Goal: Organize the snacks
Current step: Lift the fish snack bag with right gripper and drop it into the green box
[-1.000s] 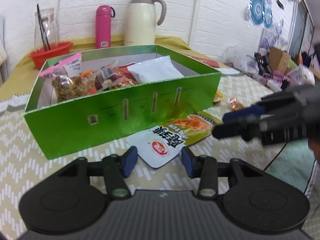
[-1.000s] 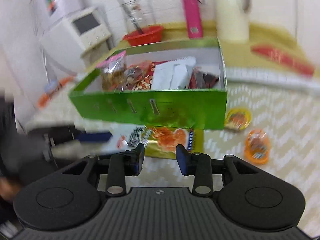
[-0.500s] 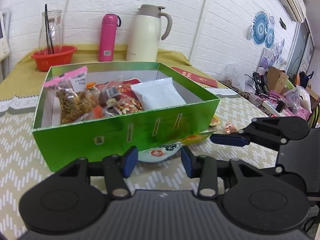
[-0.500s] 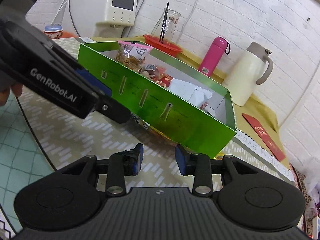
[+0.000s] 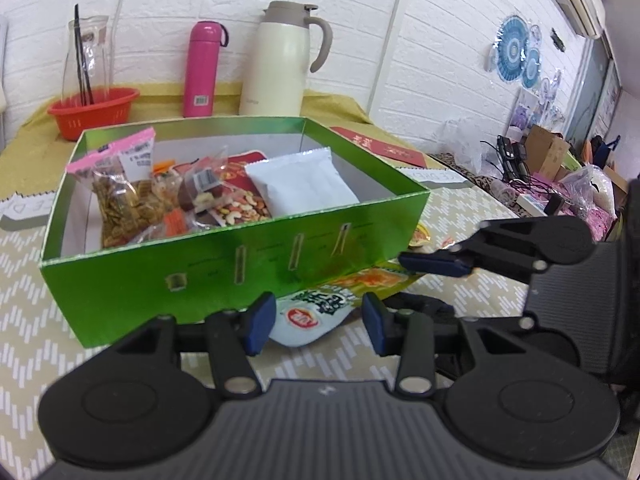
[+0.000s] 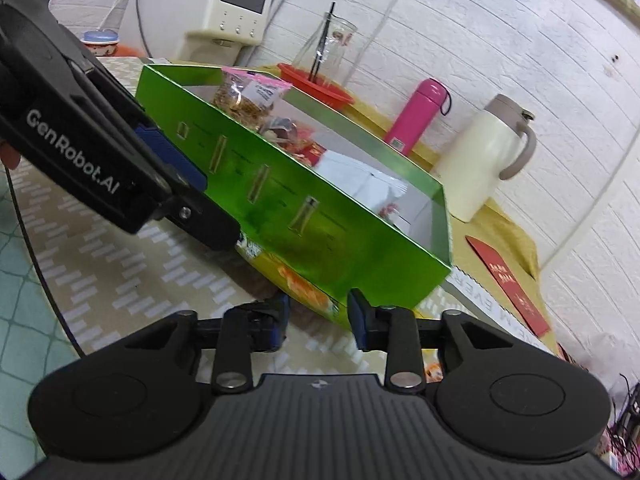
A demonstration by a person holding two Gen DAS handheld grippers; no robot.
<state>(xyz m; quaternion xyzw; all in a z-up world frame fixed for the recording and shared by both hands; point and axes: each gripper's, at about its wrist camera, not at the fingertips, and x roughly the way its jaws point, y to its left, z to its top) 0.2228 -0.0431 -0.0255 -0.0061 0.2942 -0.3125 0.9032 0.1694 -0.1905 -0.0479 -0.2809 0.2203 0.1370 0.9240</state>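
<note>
At table front: chip bag (image 5: 320,304) lay flat, partly under the green box (image 5: 248,268).
Bag from left gripper (image 5: 316,320): 12 o'clock, just ahead, between the fingers.
Bag from right gripper (image 6: 316,320): 12 o'clock, near its yellow end (image 6: 304,292).
Nearer: cannot tell; both were close.
Bag axis: 7 to 1 o'clock in left view; white end toward left gripper.
Left gripper: wide, empty.
Right gripper: wide, empty.

Chip bag (image 5: 320,304) lies partly under green box (image 5: 240,264), before open left claw (image 5: 318,322).

Glossy green box (image 5: 240,268), apparently cardboard; shiny plastic snack packets (image 5: 300,188).
</note>
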